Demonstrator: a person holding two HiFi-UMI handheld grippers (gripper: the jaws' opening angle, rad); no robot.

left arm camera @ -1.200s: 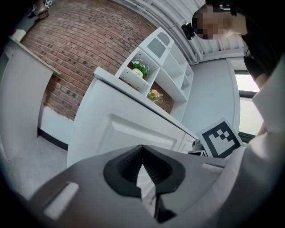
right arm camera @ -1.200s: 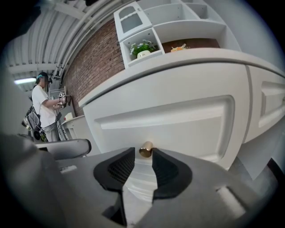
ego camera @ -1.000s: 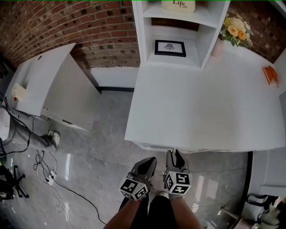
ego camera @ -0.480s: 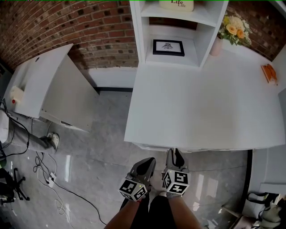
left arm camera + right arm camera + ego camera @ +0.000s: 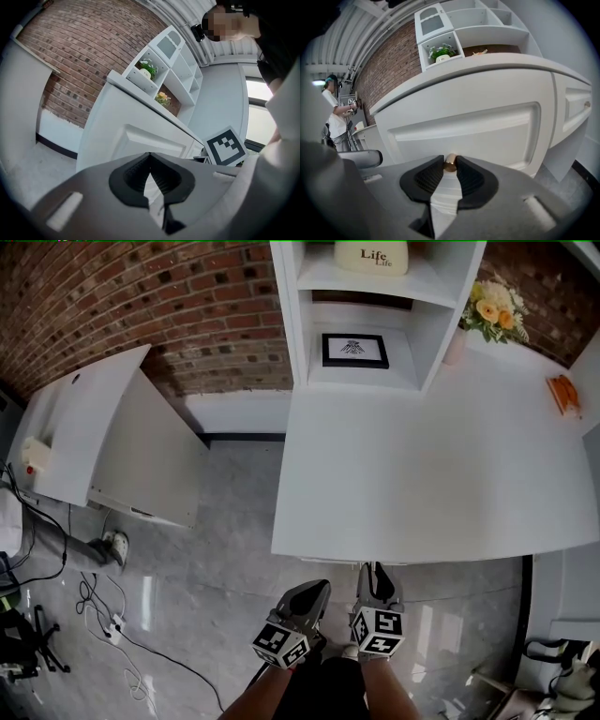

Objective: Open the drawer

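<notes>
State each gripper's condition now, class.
Left gripper: closed, empty.
Right gripper: jaws have just been closing, now pinching the brass knob.

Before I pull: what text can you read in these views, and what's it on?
"Life", with a smaller "Life" under it: cream block on the upper shelf.
Framed picture: dark motif, any print too small to read.
Nothing else readable.

"Life", printed twice, on the cream block [image 5: 373,256] on the shelf [image 5: 323,277]
</notes>
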